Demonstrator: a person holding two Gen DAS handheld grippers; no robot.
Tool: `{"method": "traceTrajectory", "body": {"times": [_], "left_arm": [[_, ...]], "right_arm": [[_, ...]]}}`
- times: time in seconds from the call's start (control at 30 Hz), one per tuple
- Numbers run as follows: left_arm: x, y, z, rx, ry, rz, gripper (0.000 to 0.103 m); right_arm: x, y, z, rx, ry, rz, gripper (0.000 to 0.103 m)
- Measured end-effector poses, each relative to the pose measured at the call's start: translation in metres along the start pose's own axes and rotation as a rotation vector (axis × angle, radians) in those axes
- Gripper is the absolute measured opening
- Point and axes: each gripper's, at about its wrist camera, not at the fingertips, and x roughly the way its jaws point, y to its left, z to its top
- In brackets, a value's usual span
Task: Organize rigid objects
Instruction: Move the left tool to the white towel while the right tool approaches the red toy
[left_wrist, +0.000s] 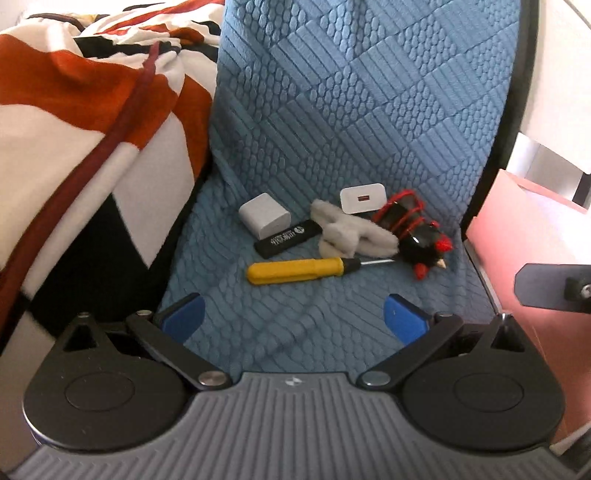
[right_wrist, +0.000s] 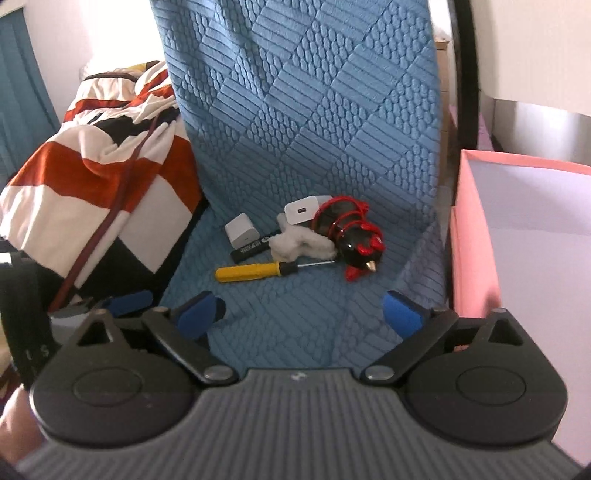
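Note:
On a blue quilted chair seat (left_wrist: 295, 295) (right_wrist: 295, 295) lies a small pile. A yellow-handled screwdriver (left_wrist: 295, 270) (right_wrist: 255, 272) lies nearest me. Behind it are a black flat stick with white lettering (left_wrist: 286, 238) (right_wrist: 255, 246), a white cube charger (left_wrist: 263, 216) (right_wrist: 238, 230), a white USB charger (left_wrist: 362, 197) (right_wrist: 301, 212), a fluffy white piece (left_wrist: 351, 232) (right_wrist: 299, 245) and a black and red toy (left_wrist: 413, 229) (right_wrist: 351, 236). My left gripper (left_wrist: 293, 317) and right gripper (right_wrist: 301, 314) both hover open short of the pile, nothing between the blue pads.
A pink box (right_wrist: 517, 240) (left_wrist: 524, 240) with a pale inside stands right of the chair. An orange, white and black blanket (left_wrist: 81, 147) (right_wrist: 92, 166) lies heaped on the left. The other gripper's blue pad (right_wrist: 129, 301) shows at lower left in the right wrist view.

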Motion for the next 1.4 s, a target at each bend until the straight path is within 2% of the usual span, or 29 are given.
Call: {"method": "traceTrajectory", "body": {"times": [0.2, 0.23, 0.27, 0.33, 0.43, 0.5, 0.63, 0.7, 0.8, 0.87, 1.0, 1.1, 1.23, 1.4], "left_arm": [[0.023, 0.005, 0.014, 0.022, -0.002, -0.01, 0.103], [0.026, 0.006, 0.016, 0.015, 0.001, -0.015, 0.103], [0.029, 0.007, 0.018, 0.007, 0.001, -0.022, 0.103], [0.034, 0.009, 0.022, -0.004, -0.006, -0.017, 0.1], [0.043, 0.013, 0.026, -0.018, 0.002, -0.03, 0.087], [0.048, 0.014, 0.029, -0.018, 0.007, -0.049, 0.077], [0.057, 0.01, 0.033, 0.017, -0.01, -0.082, 0.07], [0.063, 0.008, 0.036, 0.033, -0.011, -0.115, 0.065], [0.074, 0.004, 0.041, 0.046, -0.012, -0.159, 0.063], [0.082, 0.003, 0.045, 0.05, -0.005, -0.19, 0.063], [0.095, -0.002, 0.051, 0.064, -0.002, -0.251, 0.063], [0.109, -0.007, 0.053, 0.079, 0.027, -0.251, 0.063], [0.126, -0.014, 0.055, 0.101, 0.05, -0.263, 0.063], [0.145, -0.023, 0.053, 0.145, 0.081, -0.24, 0.053]], "right_arm": [[0.03, 0.001, 0.015, -0.052, 0.013, -0.008, 0.081], [0.035, 0.001, 0.019, -0.066, 0.011, -0.014, 0.074], [0.039, 0.0, 0.022, -0.077, 0.006, -0.024, 0.073], [0.047, -0.001, 0.027, -0.088, 0.002, -0.033, 0.072], [0.059, -0.009, 0.036, -0.08, 0.006, -0.025, 0.068], [0.066, -0.015, 0.04, -0.083, 0.009, -0.011, 0.067], [0.081, -0.023, 0.043, -0.099, 0.01, -0.03, 0.067], [0.09, -0.03, 0.043, -0.068, 0.03, -0.027, 0.067], [0.104, -0.034, 0.043, -0.065, 0.077, -0.019, 0.067], [0.111, -0.036, 0.042, -0.06, 0.106, -0.047, 0.069], [0.116, -0.048, 0.047, 0.023, 0.11, -0.024, 0.072], [0.122, -0.052, 0.051, 0.016, 0.106, -0.052, 0.073], [0.139, -0.05, 0.054, -0.045, 0.154, -0.063, 0.073], [0.156, -0.051, 0.052, -0.07, 0.211, -0.086, 0.073]]}}
